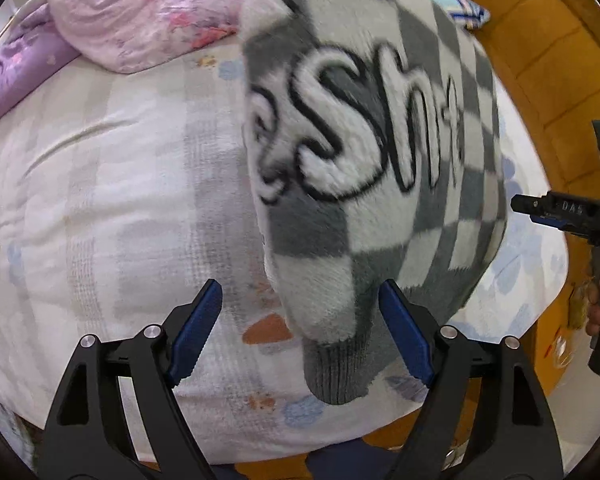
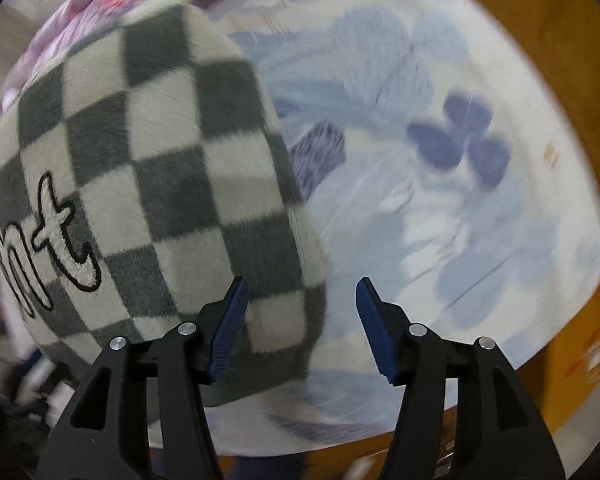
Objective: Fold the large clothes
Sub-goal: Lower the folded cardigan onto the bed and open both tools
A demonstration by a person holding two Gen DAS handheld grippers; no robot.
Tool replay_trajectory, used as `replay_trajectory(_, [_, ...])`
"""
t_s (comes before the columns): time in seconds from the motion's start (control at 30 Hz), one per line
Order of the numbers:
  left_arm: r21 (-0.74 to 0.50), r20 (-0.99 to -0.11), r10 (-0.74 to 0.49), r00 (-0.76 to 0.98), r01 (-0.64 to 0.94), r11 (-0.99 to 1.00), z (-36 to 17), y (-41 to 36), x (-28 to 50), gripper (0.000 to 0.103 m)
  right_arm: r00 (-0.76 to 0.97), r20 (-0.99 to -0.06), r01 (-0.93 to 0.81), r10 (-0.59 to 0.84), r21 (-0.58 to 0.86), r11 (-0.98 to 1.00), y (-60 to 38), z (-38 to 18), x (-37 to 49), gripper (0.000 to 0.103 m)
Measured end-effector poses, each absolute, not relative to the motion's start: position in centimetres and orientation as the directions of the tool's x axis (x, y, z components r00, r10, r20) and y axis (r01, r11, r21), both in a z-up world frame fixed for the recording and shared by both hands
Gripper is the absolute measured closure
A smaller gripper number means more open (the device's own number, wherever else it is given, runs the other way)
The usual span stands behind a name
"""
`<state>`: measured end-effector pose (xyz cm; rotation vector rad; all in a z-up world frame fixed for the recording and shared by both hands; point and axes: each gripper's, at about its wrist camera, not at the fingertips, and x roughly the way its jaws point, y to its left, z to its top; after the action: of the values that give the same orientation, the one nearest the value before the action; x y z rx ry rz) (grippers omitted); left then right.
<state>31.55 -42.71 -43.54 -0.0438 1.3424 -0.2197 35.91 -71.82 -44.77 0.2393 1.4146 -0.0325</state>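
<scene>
Left gripper (image 1: 300,332) spread wide, pinching nothing. Grey knit cuff (image 1: 336,372) of the checked fluffy sweater (image 1: 372,140) hanging down between the blue pads (image 1: 196,328), right side brushing or nearly brushing one pad, hard to tell. Could snag there and drag the fold open.

Right gripper (image 2: 300,328) also spread, pinching nothing. Corner of the same sweater just in front of the left pad, poking partway into the gap. Could catch on the pad and pull the bundle crooked.

Further out, sweater lying bunched and folded on the bed (image 1: 100,200), lettering facing up. Thick and puffy, so likely to spring open again with nothing pressing on it.

Farther still, pink and purple quilt (image 1: 140,12) heaped beyond the left gripper. Could get mixed into the next fold. Bed edge near the right gripper: sweater might slide off onto the orange floor (image 2: 572,60).
</scene>
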Motion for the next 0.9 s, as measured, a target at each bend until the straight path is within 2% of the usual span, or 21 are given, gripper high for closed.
replay_trajectory(0.17, [-0.209, -0.947, -0.215, 0.237, 0.052, 0.977, -42.1, -40.1, 31.6, 0.020, 0.219, -0.961, -0.041, 0.169, 0.164, 0.986, -66.1, -41.3, 35.4, 0.049])
replay_trajectory(0.33, [-0.235, -0.937, -0.224, 0.268, -0.007, 0.972, -40.0, -37.2, 31.0, 0.013, 0.224, -0.955, -0.139, 0.194, 0.165, 0.976, -60.1, -38.8, 35.0, 0.048])
replay_trajectory(0.47, [-0.266, -0.925, -0.232, 0.301, -0.075, 0.961, -38.5, -34.2, 30.3, 0.008, 0.249, -0.955, -0.184, 0.160, 0.116, 0.976, -56.3, -36.8, 34.4, 0.026])
replay_trajectory(0.53, [-0.256, -0.927, -0.217, 0.304, -0.092, 0.962, -38.1, -33.0, 30.2, 0.005, 0.256, -0.957, -0.206, 0.133, 0.081, 0.975, -54.2, -36.0, 33.9, 0.021])
replay_trajectory(0.73, [-0.292, -0.919, -0.248, 0.308, -0.108, 0.950, -37.1, -28.4, 29.7, 0.005, 0.283, -0.958, -0.220, 0.052, -0.012, 0.975, -48.5, -33.9, 32.3, 0.011])
replay_trajectory(0.9, [-0.302, -0.908, -0.268, 0.321, -0.061, 0.951, -35.5, -24.0, 29.2, 0.005, 0.312, -0.950, -0.171, -0.015, -0.072, 0.983, -43.3, -31.6, 31.0, 0.011])
